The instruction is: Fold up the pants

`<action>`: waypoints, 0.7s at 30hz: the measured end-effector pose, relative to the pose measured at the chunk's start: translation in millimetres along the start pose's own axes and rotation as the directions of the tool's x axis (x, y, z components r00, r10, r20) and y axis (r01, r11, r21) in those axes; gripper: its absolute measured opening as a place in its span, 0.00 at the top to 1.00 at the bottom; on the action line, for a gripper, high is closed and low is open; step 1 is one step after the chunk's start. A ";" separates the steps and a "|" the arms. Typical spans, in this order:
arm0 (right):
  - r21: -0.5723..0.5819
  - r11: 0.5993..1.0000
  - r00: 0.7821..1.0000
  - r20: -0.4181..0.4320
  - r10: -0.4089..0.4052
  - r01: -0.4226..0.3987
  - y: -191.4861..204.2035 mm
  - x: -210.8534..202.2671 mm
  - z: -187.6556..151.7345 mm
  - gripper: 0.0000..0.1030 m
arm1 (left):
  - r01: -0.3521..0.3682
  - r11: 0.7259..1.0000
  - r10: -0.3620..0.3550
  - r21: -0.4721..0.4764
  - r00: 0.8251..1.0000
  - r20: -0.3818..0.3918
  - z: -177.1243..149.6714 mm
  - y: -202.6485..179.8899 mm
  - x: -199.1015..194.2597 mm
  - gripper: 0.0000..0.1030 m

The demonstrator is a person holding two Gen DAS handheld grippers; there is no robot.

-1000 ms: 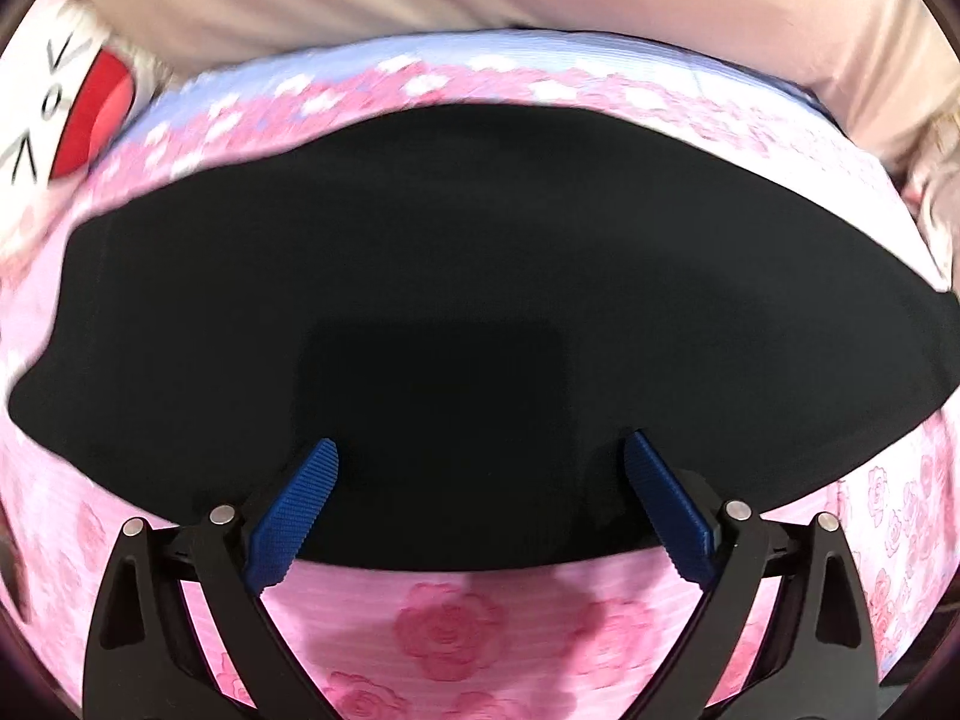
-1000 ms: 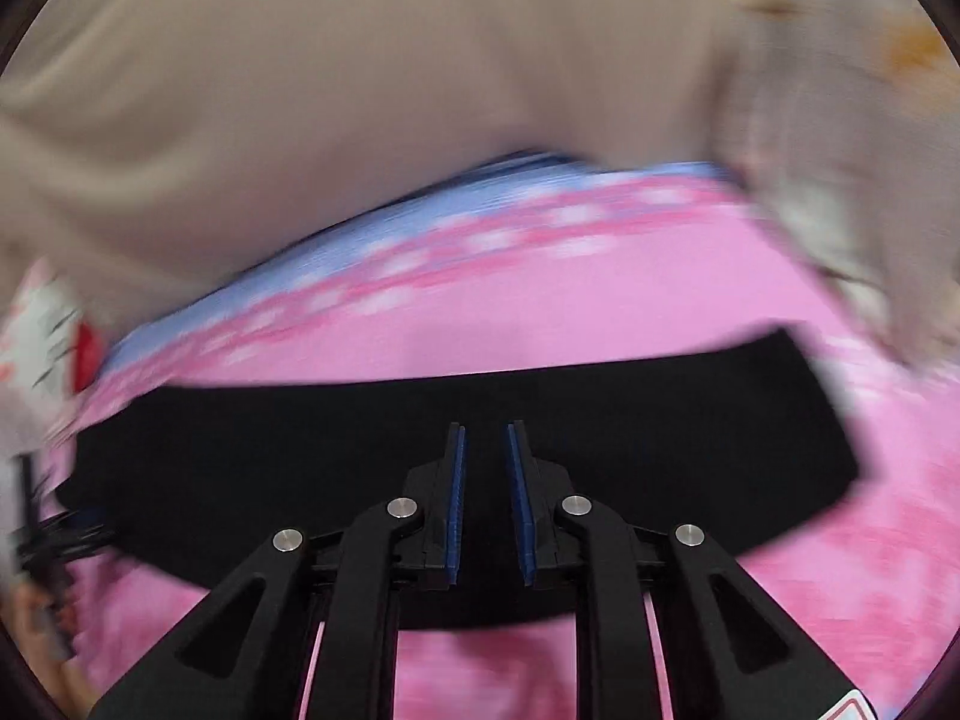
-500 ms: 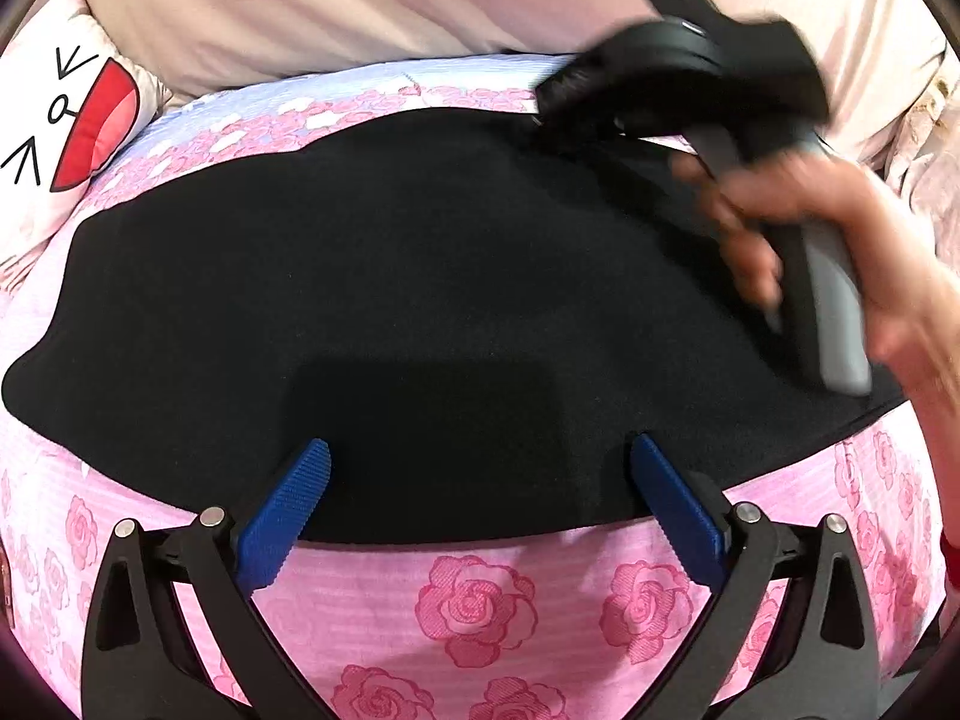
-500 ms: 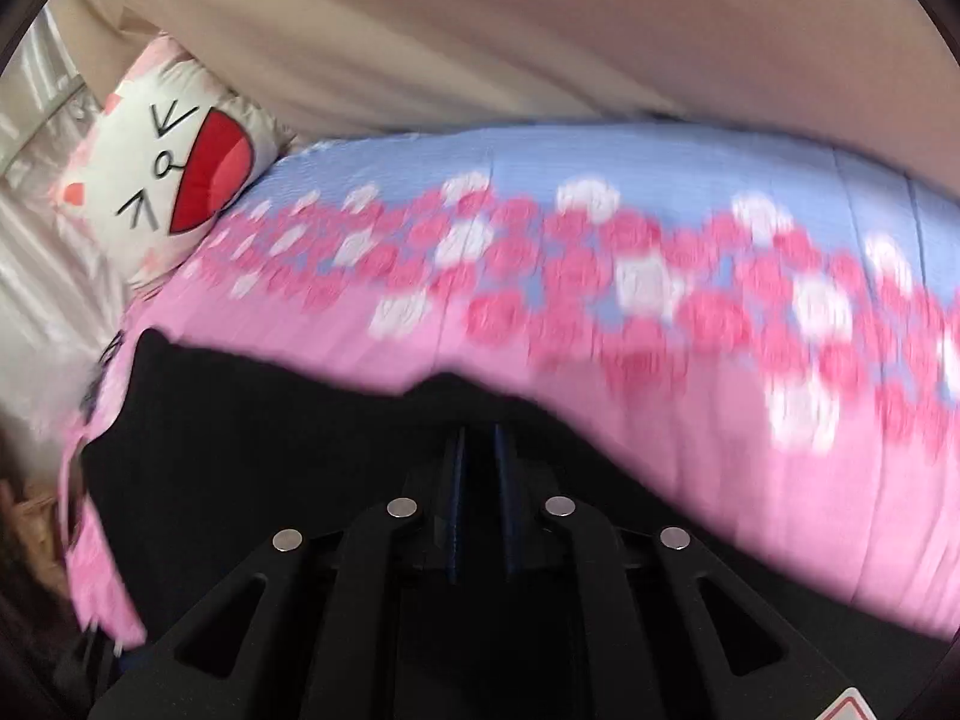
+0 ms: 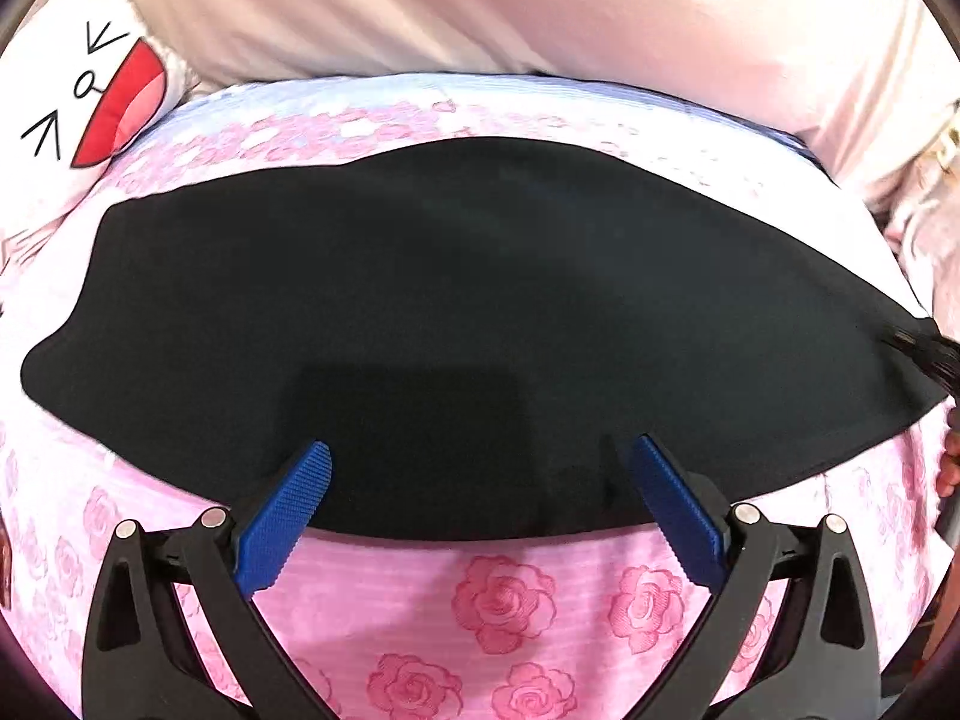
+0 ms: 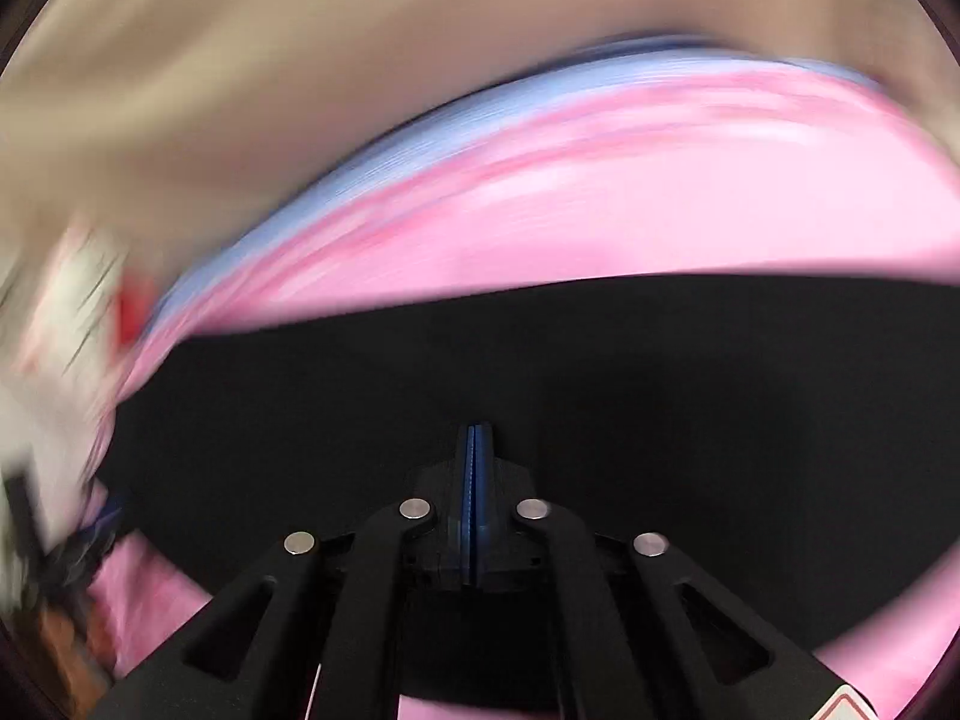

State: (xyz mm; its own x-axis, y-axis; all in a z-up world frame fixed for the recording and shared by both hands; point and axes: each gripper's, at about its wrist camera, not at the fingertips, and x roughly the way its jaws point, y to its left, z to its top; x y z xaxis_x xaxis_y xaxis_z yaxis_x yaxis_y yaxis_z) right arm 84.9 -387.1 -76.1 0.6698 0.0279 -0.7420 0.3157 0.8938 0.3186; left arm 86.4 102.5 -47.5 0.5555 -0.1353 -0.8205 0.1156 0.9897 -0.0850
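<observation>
Black pants [image 5: 480,300] lie folded flat in a wide dark shape on the pink rose bedsheet [image 5: 510,600]. My left gripper [image 5: 480,447] hangs open over their near edge, blue pads [image 5: 288,516] wide apart with nothing between them. In the blurred right wrist view my right gripper [image 6: 474,429] is above the pants [image 6: 600,390]. Its blue pads look pressed together with nothing seen between them, and its jaws are starting to open. A dark blurred piece [image 5: 924,348] and a bit of a hand [image 5: 948,468] show at the pants' right end.
A white pillow with a cartoon cat face [image 5: 90,96] lies at the far left corner of the bed. Beige cloth [image 5: 540,12] rises behind the bed's far edge. Pink sheet shows all round the pants.
The right gripper and hand that reached over the far right part of the pants have drawn off to the right edge. The right view has swung and blurred. The pants lie as before.
</observation>
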 end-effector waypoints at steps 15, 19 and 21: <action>0.313 0.938 0.973 0.124 -0.194 0.148 -219.8 -85.1 -15.9 0.42 | -0.076 0.988 0.072 0.134 0.997 0.034 32.8 -110.6 3.1 0.05; 0.294 0.943 0.971 0.131 -0.201 0.155 -204.1 -78.5 -7.2 0.34 | -0.179 0.969 0.166 0.172 0.982 0.089 37.5 -132.9 7.9 0.05; 0.269 0.942 0.964 0.114 -0.238 0.201 -198.0 -72.9 -1.5 0.39 | -0.238 0.953 0.217 0.186 0.968 0.128 39.5 -143.0 8.9 0.05</action>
State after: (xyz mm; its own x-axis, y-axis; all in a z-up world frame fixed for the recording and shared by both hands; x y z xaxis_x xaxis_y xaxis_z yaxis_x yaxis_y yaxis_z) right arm -27.5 -565.4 -86.0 0.6475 -0.2372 -0.7242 0.6126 0.7272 0.3096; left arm 107.3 -42.1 -20.4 0.6678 0.0777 -0.7403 0.1311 0.9667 0.2197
